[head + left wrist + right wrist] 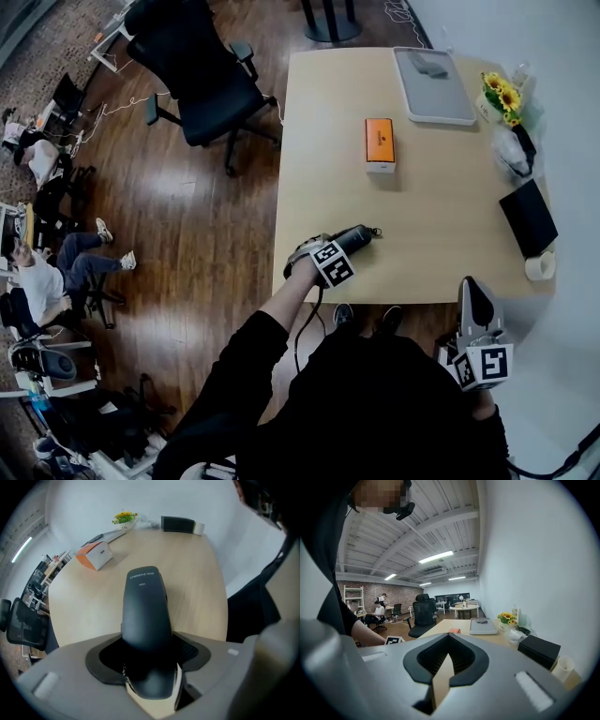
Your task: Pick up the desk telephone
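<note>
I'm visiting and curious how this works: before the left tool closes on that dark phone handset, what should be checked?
1. The telephone handset lies between the jaws of the left tool: ok.
2. Those jaws are open and not pressing it: ok.
3. It rests flat on the table: ok.
4. The orange box stands well apart: ok.
5. The right tool is shut, empty and apart from it: ok.
6. Its cord is free to lift: cannot tell.

**An open-plan office**

A pale wooden meeting table (pixel 319 187) stands on a dark wood floor (pixel 187 216) beside a black swivel chair (pixel 202 80). Farther off, people (pixel 378 610) sit at desks under ceiling strip lights (pixel 436 557), with a brick wall (pixel 365 596) behind them.
</note>
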Available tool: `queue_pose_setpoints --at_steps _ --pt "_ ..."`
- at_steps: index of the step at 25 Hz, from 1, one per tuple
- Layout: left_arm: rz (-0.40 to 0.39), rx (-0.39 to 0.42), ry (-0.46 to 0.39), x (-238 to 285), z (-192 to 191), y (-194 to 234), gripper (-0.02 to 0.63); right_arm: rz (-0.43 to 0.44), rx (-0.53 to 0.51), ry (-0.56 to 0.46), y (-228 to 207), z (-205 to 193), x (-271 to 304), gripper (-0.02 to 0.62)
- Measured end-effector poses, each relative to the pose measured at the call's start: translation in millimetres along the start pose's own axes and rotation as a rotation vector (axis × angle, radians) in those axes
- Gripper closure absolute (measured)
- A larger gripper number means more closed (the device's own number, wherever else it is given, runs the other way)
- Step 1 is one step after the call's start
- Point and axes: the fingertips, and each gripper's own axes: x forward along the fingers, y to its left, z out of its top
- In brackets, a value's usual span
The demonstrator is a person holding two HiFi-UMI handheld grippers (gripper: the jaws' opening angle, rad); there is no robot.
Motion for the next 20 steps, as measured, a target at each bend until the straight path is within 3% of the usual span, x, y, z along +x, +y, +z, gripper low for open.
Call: queue_pose_setpoints --at_steps 5,9,12,16,20 --pt "-0.026 -0.007 -0.076 -2.9 5.0 2.6 0.337 -0.002 0.021 0.026 -7.3 -11.8 2.2 0.594" --pt "0.004 -0.132 -0.136 -5.9 0.6 -19.0 0.345 -0.001 0.019 0.050 -8.3 -14.3 -4.5 0.595" --pt "0.079 -0.286 -0.268 -41.9 -0.5 -13.9 0.345 0.036 0.013 0.023 -1.0 -7.5 8.0 0.594" --pt "0.164 -0.479 -0.531 -126.4 11.0 -13.4 0.344 0.080 0.009 -0.007 10.2 0.3 22.1 0.594" --pt "0.245 -0.549 -0.710 -207.5 17.0 -20.1 0.342 0.121 0.026 -0.035 17.5 10.3 33.1 0.594"
